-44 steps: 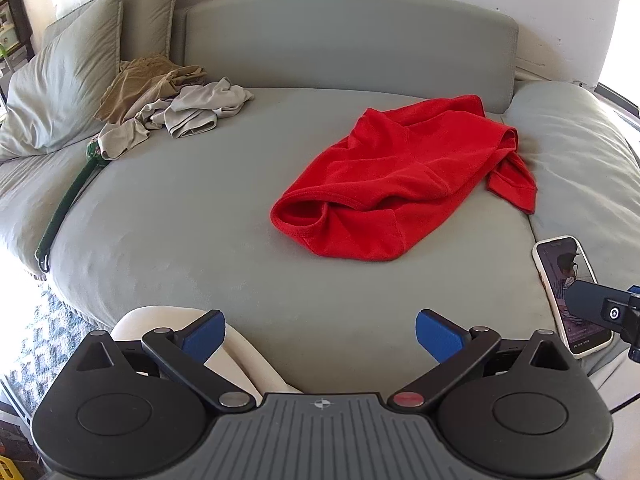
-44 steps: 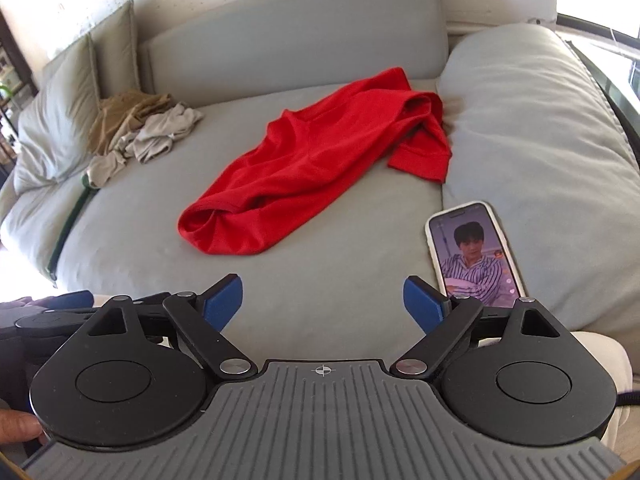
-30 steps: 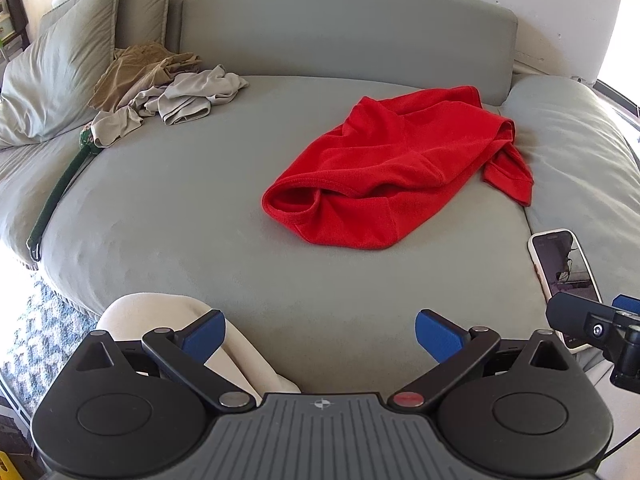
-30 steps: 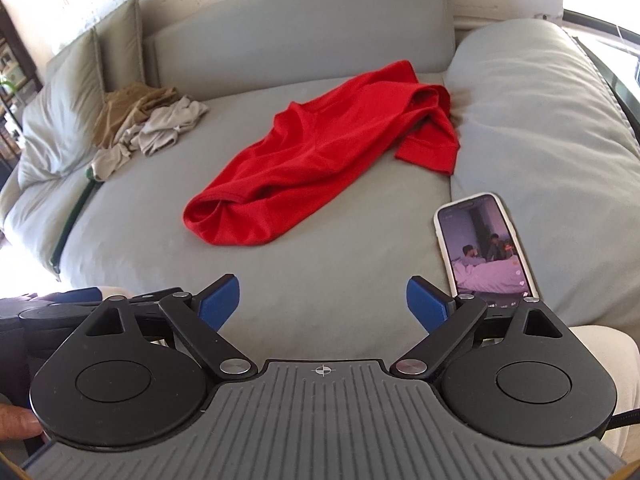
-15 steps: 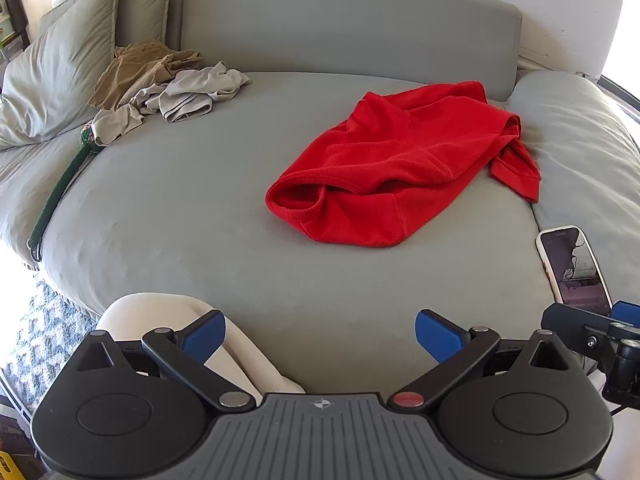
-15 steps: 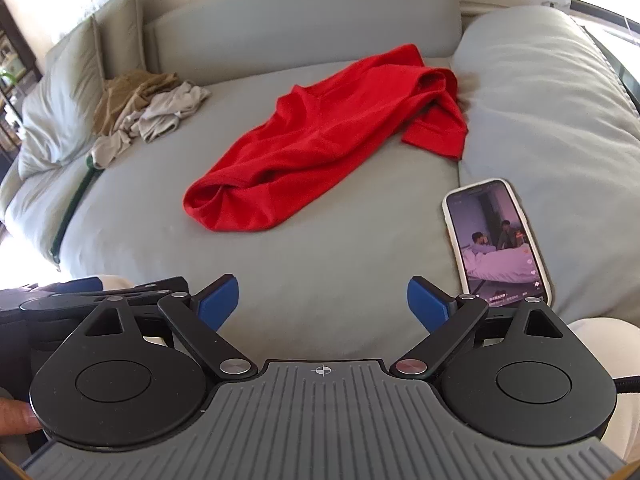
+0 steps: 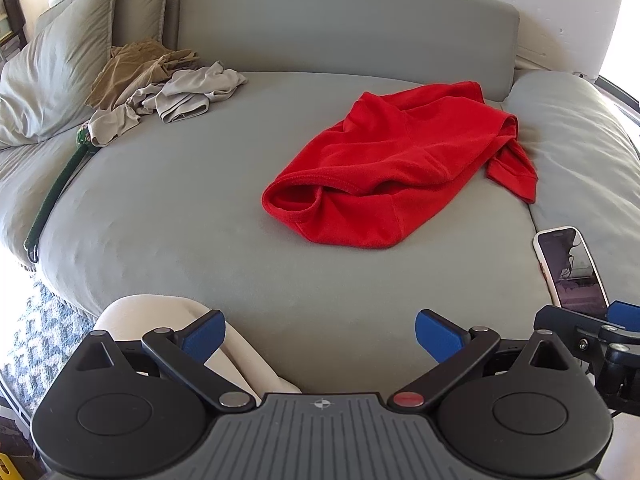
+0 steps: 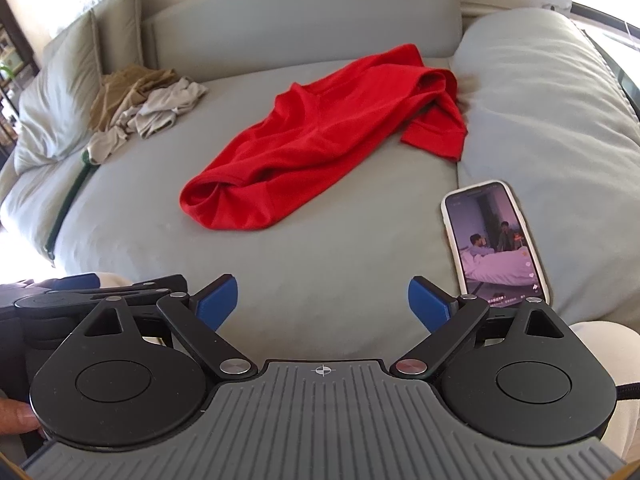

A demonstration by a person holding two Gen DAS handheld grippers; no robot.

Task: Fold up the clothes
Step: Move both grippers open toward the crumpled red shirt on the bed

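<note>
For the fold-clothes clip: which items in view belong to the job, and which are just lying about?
Part of the job:
- red shirt, crumpled mid-cushion
- heap of tan and grey clothes at the far left
- left hand-held gripper and right hand-held gripper, both open, holding nothing

Just lying about:
- phone, screen lit, playing a video
- green strap along the left edge
- pillow

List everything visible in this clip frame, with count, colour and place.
shirt: 1, red, crumpled mid-bed
clothes pile: beige and tan, count unclear, far left by the pillow
phone: 1, white case, screen lit, right near edge of bed
strap: 1, dark green, left edge of bed
pillow: 1, grey, far left
bed: 1, grey, with headboard
left gripper: 1, black with blue pads, open, empty
right gripper: 1, same, open, empty
</note>
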